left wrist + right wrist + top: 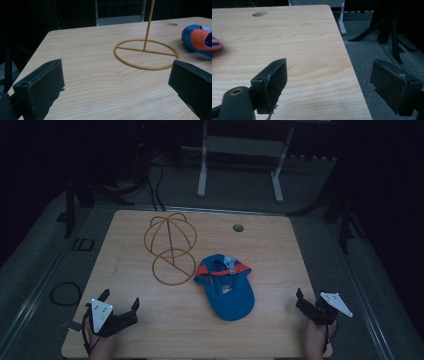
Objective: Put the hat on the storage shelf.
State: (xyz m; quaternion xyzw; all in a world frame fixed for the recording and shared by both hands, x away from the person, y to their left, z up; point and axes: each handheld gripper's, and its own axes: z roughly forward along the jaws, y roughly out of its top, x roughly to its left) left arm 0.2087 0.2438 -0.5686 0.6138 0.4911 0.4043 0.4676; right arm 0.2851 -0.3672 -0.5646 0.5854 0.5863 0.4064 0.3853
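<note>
A blue cap [227,290] with an orange-red band inside lies upside down near the middle of the worktop [125,270], its brim toward the person. Just to its left a yellow wire hat stand [171,247] sits upright on its ring base, close to the cap's rim. The left hand-held gripper [120,301] rests at the near left corner, jaws wide and empty. The right hand-held gripper [307,301] rests at the near right edge, likewise spread with nothing between. A round hole [238,227] marks the far side of the worktop.

A blue cap [226,287] lies seemingly upside down mid-table, just beside a yellow wire stand [171,247].
</note>
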